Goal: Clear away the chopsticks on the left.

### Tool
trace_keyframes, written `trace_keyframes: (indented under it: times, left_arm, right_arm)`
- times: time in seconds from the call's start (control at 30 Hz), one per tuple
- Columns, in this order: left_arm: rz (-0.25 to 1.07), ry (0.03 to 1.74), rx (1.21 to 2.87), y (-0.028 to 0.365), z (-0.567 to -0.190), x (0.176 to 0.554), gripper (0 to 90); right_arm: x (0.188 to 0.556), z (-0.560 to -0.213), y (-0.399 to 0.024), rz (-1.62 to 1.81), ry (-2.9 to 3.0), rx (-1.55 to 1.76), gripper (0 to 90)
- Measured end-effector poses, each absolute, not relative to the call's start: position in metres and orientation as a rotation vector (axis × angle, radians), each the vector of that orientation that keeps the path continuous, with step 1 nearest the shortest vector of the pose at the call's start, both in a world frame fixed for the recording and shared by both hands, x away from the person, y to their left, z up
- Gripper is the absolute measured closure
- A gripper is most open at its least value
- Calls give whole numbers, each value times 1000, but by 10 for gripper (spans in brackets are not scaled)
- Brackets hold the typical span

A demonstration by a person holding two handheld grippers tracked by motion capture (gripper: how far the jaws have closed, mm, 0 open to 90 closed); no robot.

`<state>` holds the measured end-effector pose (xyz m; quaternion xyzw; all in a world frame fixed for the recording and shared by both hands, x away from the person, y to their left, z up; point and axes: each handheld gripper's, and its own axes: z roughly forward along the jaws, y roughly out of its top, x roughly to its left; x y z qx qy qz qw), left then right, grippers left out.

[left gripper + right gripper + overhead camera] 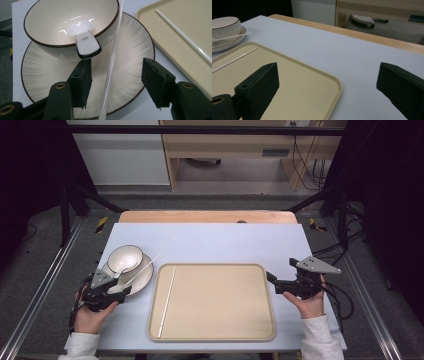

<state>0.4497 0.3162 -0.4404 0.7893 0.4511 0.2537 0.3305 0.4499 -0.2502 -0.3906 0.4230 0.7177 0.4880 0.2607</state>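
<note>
— Forearms and hands come in at the near edge, one holding the left gripper (121,292), the other the right gripper (270,279). What is the biggest thing beyond them?

— That is the pale worktop (225,242), then the beige tray (215,302) at its middle with one white chopstick (167,301) laid along its left side.

— And left of the tray?

— A ribbed plate (50,72) carries a bowl (45,22), with a white spoon (86,43) hooked over the bowl's rim. The second chopstick (111,67) leans across the plate, one end propped on the bowl, likely so it can be picked up.

— Is it gripped?

— Not yet. The left fingers (81,83) stand parted on either side of that chopstick, no pad pressing it; it seems meant to join its mate on the tray.

— The right?

— Released, wide apart over the tray's right edge, holding nothing, apparently waiting.
</note>
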Motion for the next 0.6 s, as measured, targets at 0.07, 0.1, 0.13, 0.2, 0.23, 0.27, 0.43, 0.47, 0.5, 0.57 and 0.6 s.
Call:
trace_keyframes:
  times: [0.07,0.1,0.13,0.2,0.23,0.27,0.43,0.47,0.5,0.57,0.6]
  left_arm:
    - [659,1188,2092,315,-445,454,443]
    - [656,1189,2102,315,-446,456,455]
    - [651,1189,2102,315,-448,458,466]
    - [646,1191,2106,315,-449,460,496]
    - [642,1193,2117,315,-451,463,523]
    - [642,1193,2117,315,-451,463,533]
    - [639,1196,2161,314,-454,470,586]
    - [636,1194,2166,314,-454,471,611]
    - [634,1192,2172,313,-455,472,625]
    - [629,1193,2185,312,-455,474,653]
    - [626,1190,2194,312,-456,474,664]
  right_arm:
    - [450,-391,-250,1322,1942,1147,48]
    - [450,-391,-250,1322,1943,1146,48]
    - [450,-391,-250,1321,1943,1145,49]
    - [450,-391,-250,1318,1948,1145,49]
    - [450,-391,-250,1317,1950,1142,49]
    - [450,-391,-250,1317,1950,1142,49]
    - [451,-391,-247,1316,1953,1144,49]
    - [451,-392,-247,1313,1958,1141,49]
    - [451,-392,-246,1313,1958,1144,48]
    - [451,-392,-246,1309,1961,1144,49]
    - [451,-392,-246,1306,1964,1139,48]
